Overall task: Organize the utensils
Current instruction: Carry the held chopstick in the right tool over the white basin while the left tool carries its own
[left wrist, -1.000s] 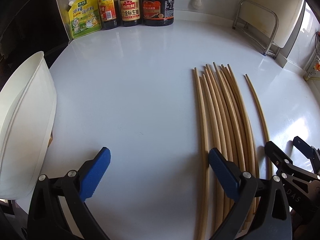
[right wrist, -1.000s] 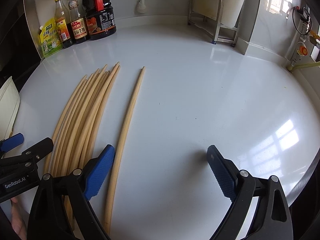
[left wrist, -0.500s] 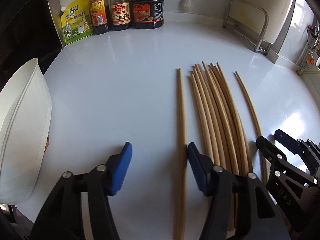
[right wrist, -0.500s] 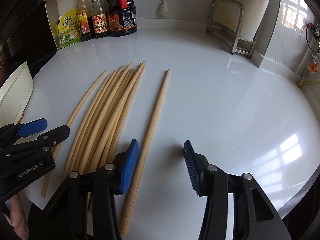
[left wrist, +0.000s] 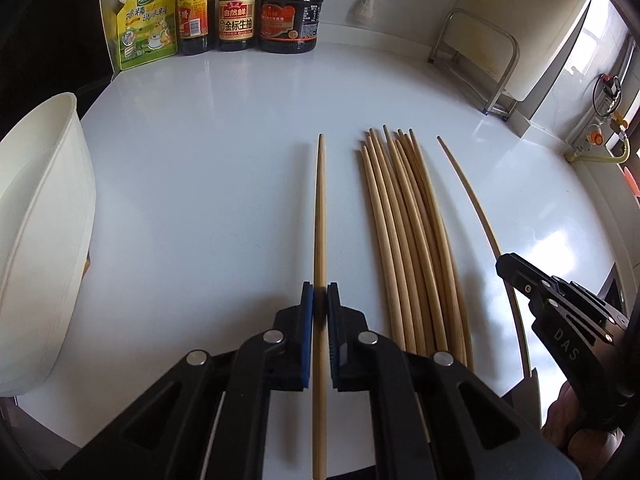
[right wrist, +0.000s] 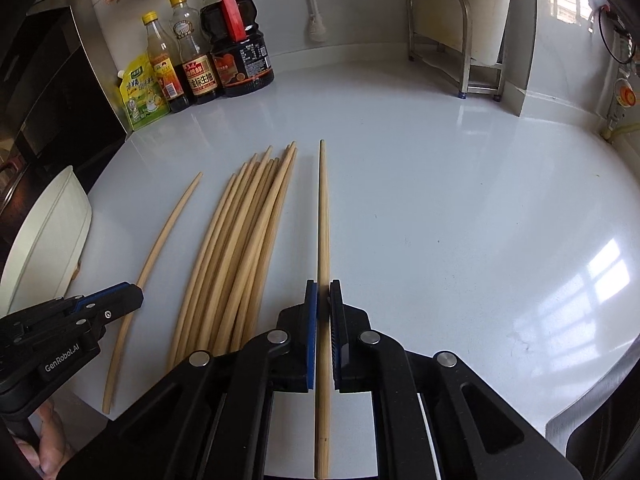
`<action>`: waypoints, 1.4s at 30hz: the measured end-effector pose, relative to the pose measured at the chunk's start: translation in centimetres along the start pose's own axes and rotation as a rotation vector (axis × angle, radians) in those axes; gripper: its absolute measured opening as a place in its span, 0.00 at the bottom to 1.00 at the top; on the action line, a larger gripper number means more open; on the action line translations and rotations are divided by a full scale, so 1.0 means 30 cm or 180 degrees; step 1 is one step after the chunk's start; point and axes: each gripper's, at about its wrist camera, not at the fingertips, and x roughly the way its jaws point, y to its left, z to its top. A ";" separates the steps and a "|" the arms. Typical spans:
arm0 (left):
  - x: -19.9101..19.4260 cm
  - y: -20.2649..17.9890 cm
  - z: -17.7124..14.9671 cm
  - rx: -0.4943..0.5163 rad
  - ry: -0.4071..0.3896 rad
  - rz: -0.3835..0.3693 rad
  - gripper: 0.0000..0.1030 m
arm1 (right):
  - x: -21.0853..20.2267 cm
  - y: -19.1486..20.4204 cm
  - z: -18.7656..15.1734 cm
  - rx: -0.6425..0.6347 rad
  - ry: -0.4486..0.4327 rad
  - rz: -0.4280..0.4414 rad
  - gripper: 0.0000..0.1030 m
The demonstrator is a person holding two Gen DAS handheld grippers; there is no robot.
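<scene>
Several wooden chopsticks (left wrist: 408,240) lie in a bundle on the white counter, also in the right wrist view (right wrist: 240,248). My left gripper (left wrist: 320,300) is shut on one chopstick (left wrist: 320,208) at the bundle's left. My right gripper (right wrist: 323,300) is shut on another chopstick (right wrist: 323,208) at the bundle's right. Each gripper shows from the side in the other view: the right one (left wrist: 560,308), the left one (right wrist: 80,316). A white container (left wrist: 40,240) stands at the far left.
Sauce bottles (left wrist: 240,12) and a green pouch (left wrist: 146,28) stand along the back wall. A metal rack (left wrist: 480,60) is at the back right. The counter's front edge (right wrist: 592,392) is close to the grippers.
Both grippers have closed from wide open, each onto a single chopstick. The left one's chopstick now lies apart from the bundle. The right one's chopstick has not moved.
</scene>
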 end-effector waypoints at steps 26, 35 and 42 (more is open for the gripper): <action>-0.455 0.801 0.033 -0.0923 -0.0856 0.0764 0.07 | -0.007 1.017 0.202 -0.0916 -0.0017 0.1410 0.06; -0.372 0.957 0.013 -0.1096 -0.0639 0.0712 0.07 | 0.158 1.210 0.151 -0.1124 0.0446 0.1300 0.06; -0.326 0.992 -0.007 -0.1180 -0.0513 0.0686 0.08 | 0.209 1.184 0.140 -0.1085 0.0591 0.1182 0.07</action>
